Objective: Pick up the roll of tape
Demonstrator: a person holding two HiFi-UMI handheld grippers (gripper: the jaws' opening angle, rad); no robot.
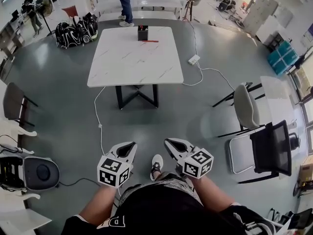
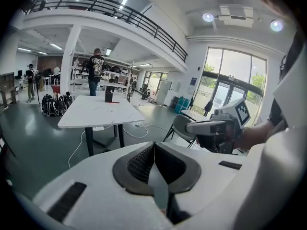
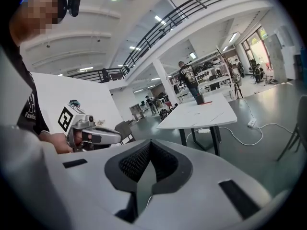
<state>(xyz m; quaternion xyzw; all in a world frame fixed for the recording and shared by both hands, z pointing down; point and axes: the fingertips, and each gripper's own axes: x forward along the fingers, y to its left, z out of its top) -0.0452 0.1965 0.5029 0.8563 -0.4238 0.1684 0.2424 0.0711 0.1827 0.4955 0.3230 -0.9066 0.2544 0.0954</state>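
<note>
A white marble-look table (image 1: 132, 58) stands ahead on the grey floor. At its far edge sits a small black object (image 1: 143, 33) with a thin red item (image 1: 150, 41) beside it; I cannot tell whether either is the roll of tape. The same black object (image 2: 109, 96) shows far off in the left gripper view, and the black object (image 3: 200, 99) shows in the right gripper view. My left gripper (image 1: 128, 146) and right gripper (image 1: 168, 142) are held low near my body, well short of the table. Both are shut with nothing between the jaws.
A white power strip (image 1: 194, 59) and cables lie on the floor by the table. A grey chair (image 1: 247, 106) and a black chair (image 1: 271, 151) stand at the right, another chair (image 1: 13, 102) at the left. Black bags (image 1: 76, 33) and a standing person (image 1: 125, 4) are beyond.
</note>
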